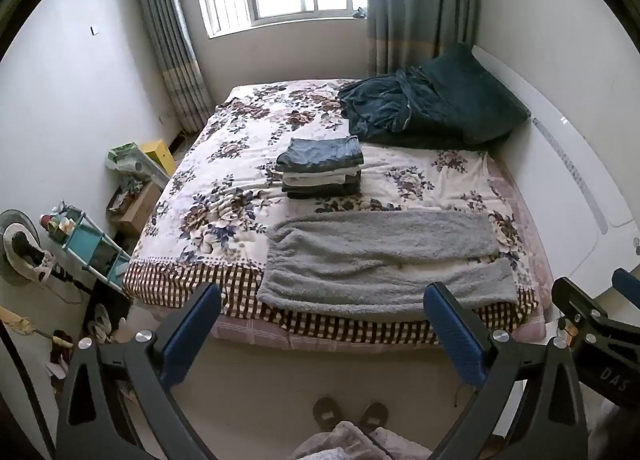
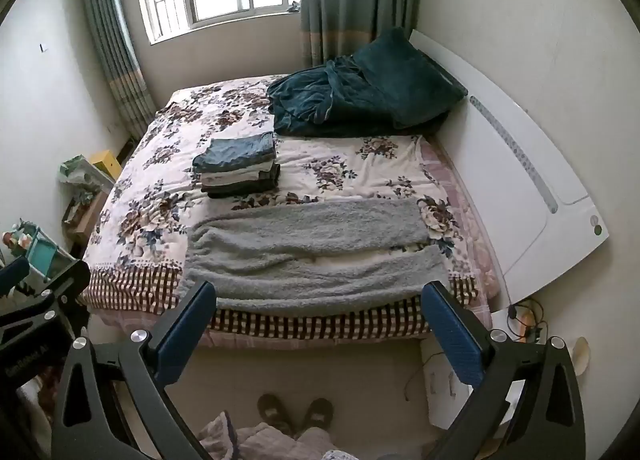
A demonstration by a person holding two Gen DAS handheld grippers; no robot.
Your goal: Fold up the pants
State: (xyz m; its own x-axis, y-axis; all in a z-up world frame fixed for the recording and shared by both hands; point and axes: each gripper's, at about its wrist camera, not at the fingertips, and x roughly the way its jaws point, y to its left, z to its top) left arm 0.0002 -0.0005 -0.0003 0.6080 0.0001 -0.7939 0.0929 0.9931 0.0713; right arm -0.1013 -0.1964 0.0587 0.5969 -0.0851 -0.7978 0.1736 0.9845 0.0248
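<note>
Fluffy grey pants [image 1: 384, 260] [image 2: 312, 252] lie spread flat along the near edge of the bed, waist to the left, both legs running to the right. My left gripper [image 1: 322, 292] hangs open above the floor in front of the bed, nothing between its blue pads. My right gripper [image 2: 320, 290] is open too, level with the bed's near edge, and holds nothing. Part of the right gripper [image 1: 592, 312] shows at the right edge of the left wrist view. Neither gripper touches the pants.
A stack of folded clothes [image 1: 320, 167] [image 2: 238, 167] sits mid-bed on the floral bedspread [image 1: 224, 187]. A dark teal blanket and pillow [image 1: 432, 107] lie at the head. A white headboard [image 2: 520, 179] runs along the right. A person's slippered feet [image 1: 350, 414] stand on the floor. Clutter and a small shelf [image 1: 88, 244] stand left.
</note>
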